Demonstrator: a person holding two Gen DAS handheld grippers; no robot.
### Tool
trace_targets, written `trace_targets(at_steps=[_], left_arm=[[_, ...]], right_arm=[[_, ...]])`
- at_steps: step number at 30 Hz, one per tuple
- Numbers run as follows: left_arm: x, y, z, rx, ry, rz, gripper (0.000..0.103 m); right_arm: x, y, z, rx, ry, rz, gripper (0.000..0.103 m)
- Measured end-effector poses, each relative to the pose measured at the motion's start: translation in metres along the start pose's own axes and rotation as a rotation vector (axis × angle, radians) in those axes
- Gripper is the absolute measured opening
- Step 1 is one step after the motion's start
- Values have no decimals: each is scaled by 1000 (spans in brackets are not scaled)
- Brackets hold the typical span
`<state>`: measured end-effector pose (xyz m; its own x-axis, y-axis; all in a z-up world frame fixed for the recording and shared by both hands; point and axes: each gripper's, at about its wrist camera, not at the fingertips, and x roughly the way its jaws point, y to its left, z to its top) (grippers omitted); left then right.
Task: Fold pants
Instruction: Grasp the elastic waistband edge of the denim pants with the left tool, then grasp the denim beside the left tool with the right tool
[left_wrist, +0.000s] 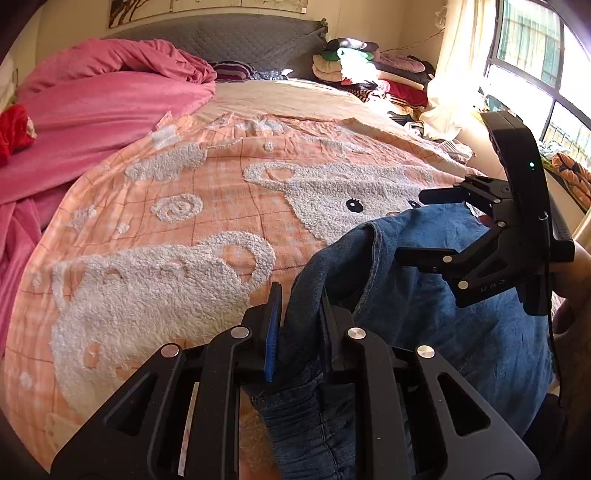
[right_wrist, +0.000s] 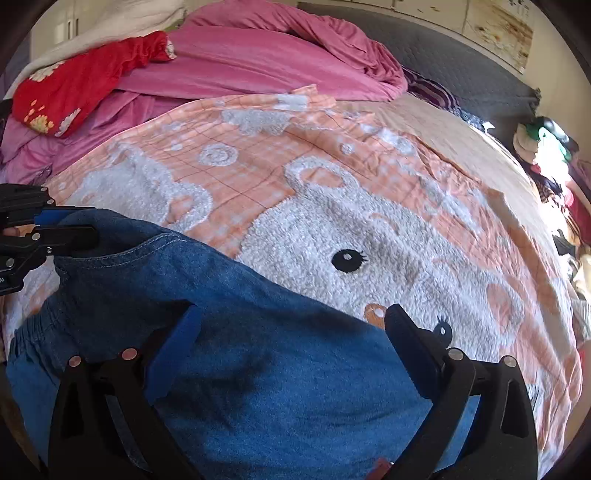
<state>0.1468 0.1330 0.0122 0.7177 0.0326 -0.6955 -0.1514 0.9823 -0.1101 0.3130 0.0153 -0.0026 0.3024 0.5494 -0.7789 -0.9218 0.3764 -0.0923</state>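
Denim pants (right_wrist: 258, 369) lie lower left on the bed (right_wrist: 369, 206). Left hand-held gripper (left_wrist: 297, 328) clamps a fabric fold; right hand-held gripper (right_wrist: 291, 350) hovers released. Advise gripping the opposite edge, keeping tension even.

The pants (right_wrist: 258, 354) lie on the blanket (right_wrist: 295, 177) at the bed's near edge, a rumpled quilt (right_wrist: 266, 62) behind to the left, stacked clothes (left_wrist: 369, 70) far right.

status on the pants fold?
Early. Done: left gripper is shut on a bunch of the pants near the waistband. In hand: right gripper is open over the denim, gripping nothing. Left: every fold; the pants lie rumpled on the blanket.
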Motion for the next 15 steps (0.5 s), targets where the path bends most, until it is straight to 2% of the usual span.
trace_targets(at_steps=[4,7,10,12,14,15], left_arm=[[-6,-7,0,30,-22,14,12],[-7,-9,-1,41,-31,32,11],[-11,-10,-3,41,-49,47,11],[-11,-6,-5,24,-47,51,11],[-9,-4,-7,17,-40,58,11],[-7,-2,-8,12,-34,58,11]], right_arm=[[8,15,6,-131,19,14,96],[20,25,6,-156,54,32,60],[26,28,0,-107,53,30,43],[24,25,-5,-40,31,34,33],[17,18,-10,41,4,47,17],[12,13,-12,77,-10,56,13]])
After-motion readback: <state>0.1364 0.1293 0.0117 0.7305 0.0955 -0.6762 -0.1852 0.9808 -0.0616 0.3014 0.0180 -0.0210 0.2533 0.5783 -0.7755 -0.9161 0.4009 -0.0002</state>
